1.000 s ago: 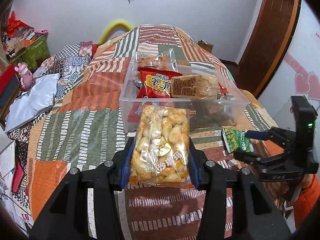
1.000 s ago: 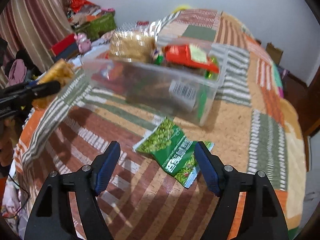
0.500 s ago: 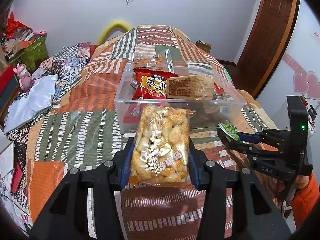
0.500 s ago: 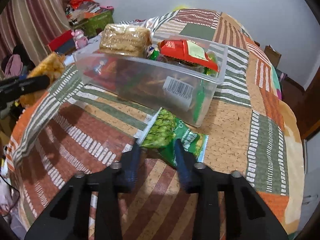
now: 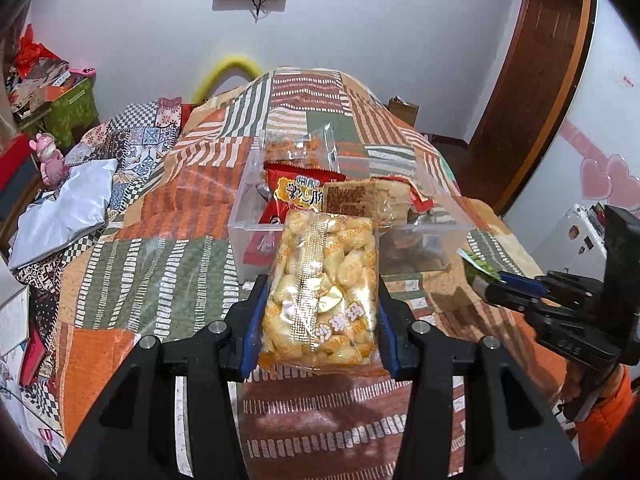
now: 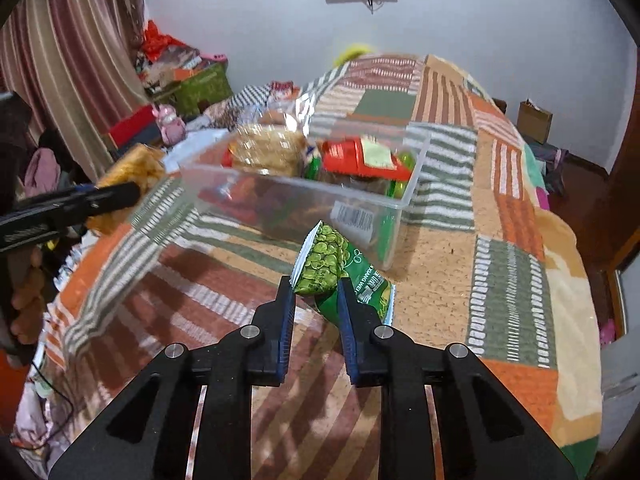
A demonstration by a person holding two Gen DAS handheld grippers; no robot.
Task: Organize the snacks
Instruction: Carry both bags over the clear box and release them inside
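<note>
A patchwork quilt [image 5: 132, 280] fills the frame, clear bin [image 5: 256, 226] at centre. Only the right wrist view shows the right gripper [image 6: 316, 294] clenching a green pea packet [image 6: 326, 258]; the left gripper [image 5: 318, 312] grasps a glossy yellow snack bag [image 5: 322, 288], lower centre.

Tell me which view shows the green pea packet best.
The right wrist view: the pea packet sits centred and close, pinched in the right claw, its print visible. The left wrist view shows only one corner of it poking from that claw at the right edge.
</note>
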